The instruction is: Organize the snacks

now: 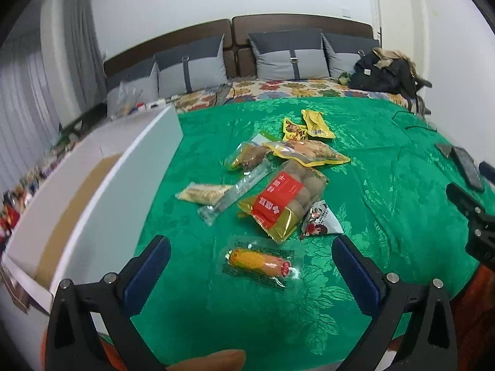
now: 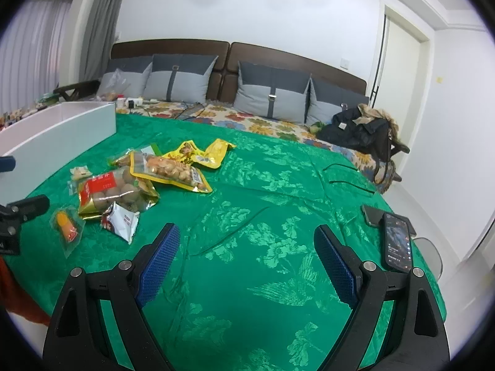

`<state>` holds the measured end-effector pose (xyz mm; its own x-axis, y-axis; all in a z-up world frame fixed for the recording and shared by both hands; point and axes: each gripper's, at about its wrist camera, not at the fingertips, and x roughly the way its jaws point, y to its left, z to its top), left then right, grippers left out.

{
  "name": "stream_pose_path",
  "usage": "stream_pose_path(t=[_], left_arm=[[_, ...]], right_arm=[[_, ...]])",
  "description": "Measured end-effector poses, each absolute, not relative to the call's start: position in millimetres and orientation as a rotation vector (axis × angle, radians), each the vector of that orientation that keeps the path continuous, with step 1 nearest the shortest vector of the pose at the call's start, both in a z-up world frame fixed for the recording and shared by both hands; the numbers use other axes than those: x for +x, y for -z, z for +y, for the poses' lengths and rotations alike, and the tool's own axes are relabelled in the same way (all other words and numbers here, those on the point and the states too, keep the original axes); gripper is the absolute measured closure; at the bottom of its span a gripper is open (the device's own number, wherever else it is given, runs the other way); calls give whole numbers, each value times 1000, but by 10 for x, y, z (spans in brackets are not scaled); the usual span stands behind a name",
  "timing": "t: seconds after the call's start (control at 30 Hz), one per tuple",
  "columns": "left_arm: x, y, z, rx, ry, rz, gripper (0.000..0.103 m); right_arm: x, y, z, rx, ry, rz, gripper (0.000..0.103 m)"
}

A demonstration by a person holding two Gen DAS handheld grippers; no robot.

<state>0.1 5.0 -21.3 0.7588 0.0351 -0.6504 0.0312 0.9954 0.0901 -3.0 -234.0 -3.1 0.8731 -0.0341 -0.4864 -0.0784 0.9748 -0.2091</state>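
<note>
The white box (image 1: 102,185) runs off frame; its contents stay hidden.

Counting the snacks on the green bedspread (image 1: 386,191): one corn sausage pack (image 1: 259,262) at six o'clock of the pile, one red-labelled bag (image 1: 283,202) in the middle, one white-and-red sachet (image 1: 320,219) at four o'clock, one long clear stick pack (image 1: 233,193), one pale wafer pack (image 1: 202,193) at nine o'clock. Three yellow packets (image 1: 304,151) up at twelve, plus one clear brownish pack (image 1: 247,156). That's nine. One white box (image 1: 130,179). Two phones (image 2: 397,241) at three o'clock. Four pillows (image 2: 179,77). One dark bag (image 2: 359,133).
</note>
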Motion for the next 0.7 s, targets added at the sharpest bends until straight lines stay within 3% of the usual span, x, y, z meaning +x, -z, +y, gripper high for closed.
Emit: stream_pose_path(t=[0.7], left_arm=[[-1, 397, 195, 74, -29, 744, 0]], right_arm=[[57, 172, -2271, -257, -46, 574, 12]])
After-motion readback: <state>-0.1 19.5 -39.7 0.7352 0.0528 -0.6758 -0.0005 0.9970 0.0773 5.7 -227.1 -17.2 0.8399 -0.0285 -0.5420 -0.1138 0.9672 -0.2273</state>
